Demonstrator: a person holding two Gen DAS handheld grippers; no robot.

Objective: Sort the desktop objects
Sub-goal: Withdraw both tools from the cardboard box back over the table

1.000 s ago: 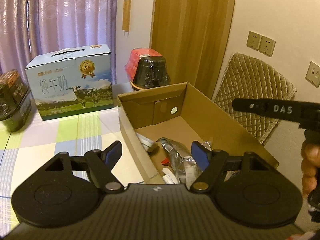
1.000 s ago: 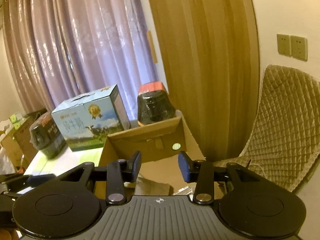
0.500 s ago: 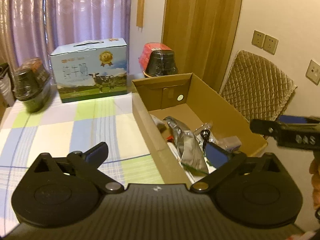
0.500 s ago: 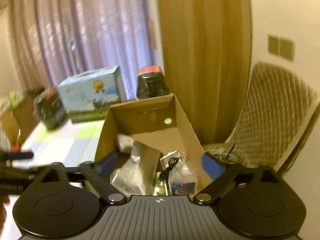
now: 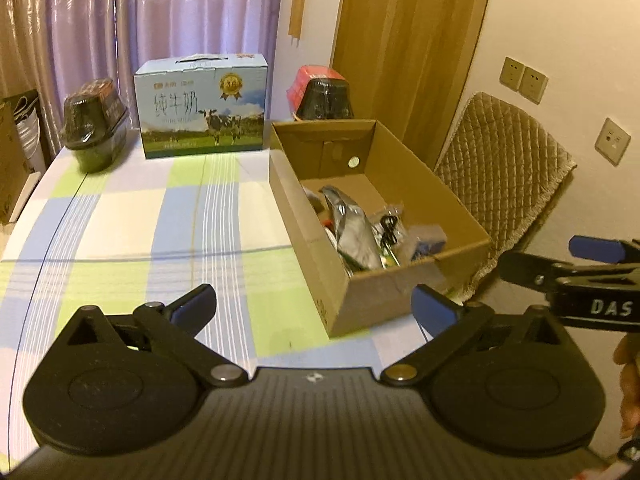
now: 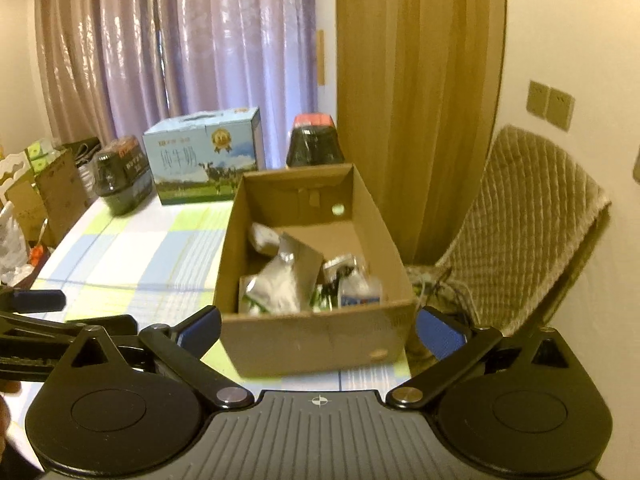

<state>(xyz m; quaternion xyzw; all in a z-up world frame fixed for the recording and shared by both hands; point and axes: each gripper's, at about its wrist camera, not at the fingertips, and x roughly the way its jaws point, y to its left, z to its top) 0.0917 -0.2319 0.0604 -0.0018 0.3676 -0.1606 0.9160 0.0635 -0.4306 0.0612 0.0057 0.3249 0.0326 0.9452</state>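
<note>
Warm, yellowish indoor light fills both views, fairly dim overall. The purple curtain (image 6: 180, 40) at the far left shows pale vertical sheen, perhaps daylight behind it. A soft shadow lies on the checked tablecloth (image 5: 120, 220) near the cardboard box (image 5: 384, 280). The right wrist view is softer, and the box contents (image 6: 296, 280) are smeared. Fisheye bending curves the far door and walls, and the corners go black.

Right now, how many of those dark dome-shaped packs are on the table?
2. One dark pack sits at the table's far left, beside the milk carton; the red-topped pack stands behind the cardboard box. Others may be hidden.
</note>
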